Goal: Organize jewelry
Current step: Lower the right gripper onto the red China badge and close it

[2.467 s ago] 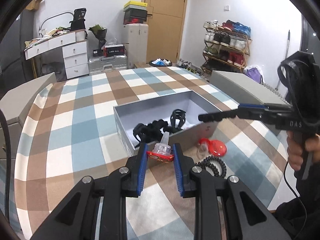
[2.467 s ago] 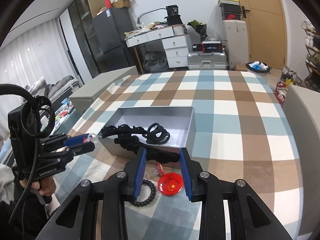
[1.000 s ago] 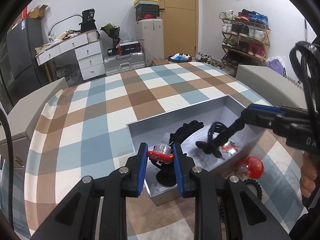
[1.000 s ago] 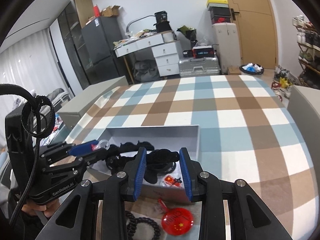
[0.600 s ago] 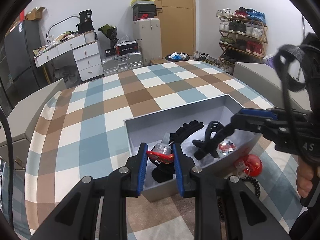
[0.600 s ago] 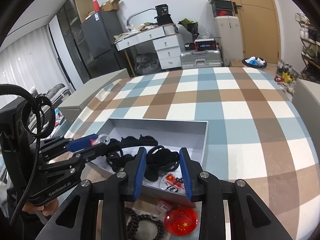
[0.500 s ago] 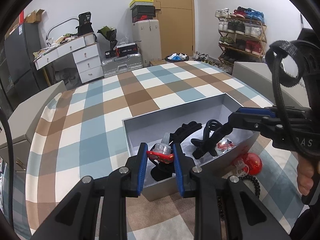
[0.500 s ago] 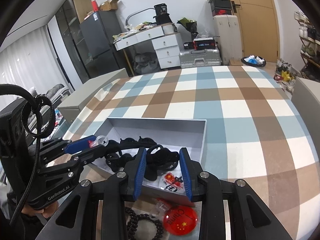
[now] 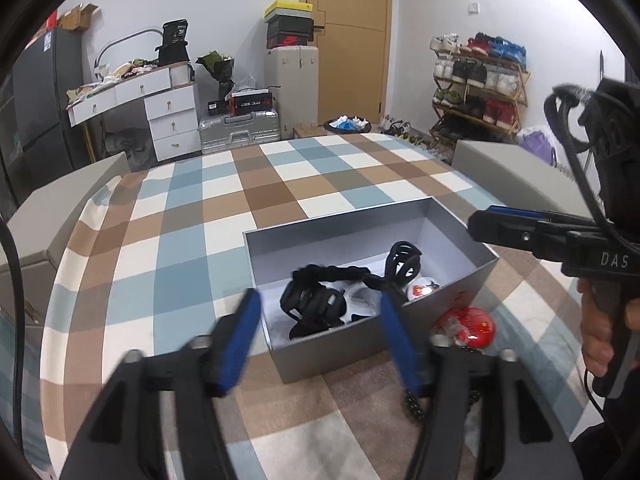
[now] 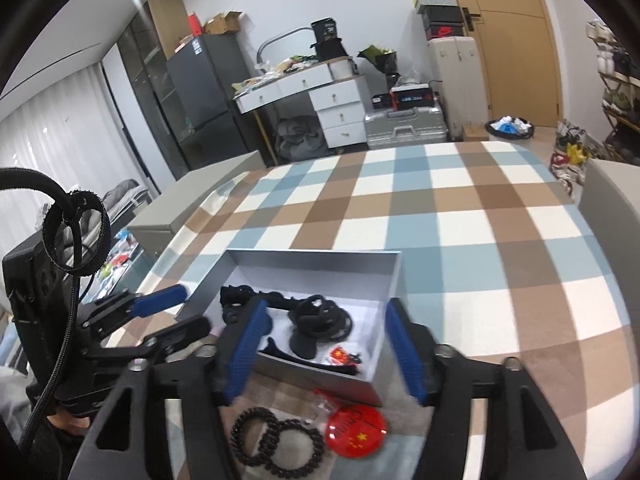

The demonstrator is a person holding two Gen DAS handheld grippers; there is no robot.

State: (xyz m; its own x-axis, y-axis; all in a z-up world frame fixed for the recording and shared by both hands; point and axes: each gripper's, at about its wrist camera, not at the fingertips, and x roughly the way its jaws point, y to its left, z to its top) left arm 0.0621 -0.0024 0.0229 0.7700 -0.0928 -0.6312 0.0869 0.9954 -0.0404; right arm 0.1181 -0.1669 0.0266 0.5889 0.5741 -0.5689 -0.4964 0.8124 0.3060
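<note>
Both my tools are springing apart right now and there's nothing between the jaws on either one: left tool [image 9: 318, 336] and right tool [image 10: 324, 354] are both released, hanging just over the near wall of the grey box [image 9: 452, 220].

Where the stuff is: the black hair pieces [image 10: 320, 320] sit in a tangled pile on the box floor, and a small red-and-white pin [image 10: 338, 357] lies in the near corner beside them. Left out on the checked surface [image 10: 460, 224], right against the front of the box, are the red round badge [image 10: 356, 432] and two dark bead bracelets [image 10: 276, 442] touching each other.

What could go wrong, imo: the badge lies flat and looks slick, so pinching it from above could just skate it along the cloth or wedge it under the box wall. The bracelets overlap, so grabbing one probably drags the other. And both tools crowd the same corner, so they could bump.

Orientation: the longest black piece, a braided band [image 9: 332, 272], runs roughly along the box's long side in the left view, one end buried in the pile. The box's long axis runs across the right view, open top up. The badge is round, so no real axis.
</note>
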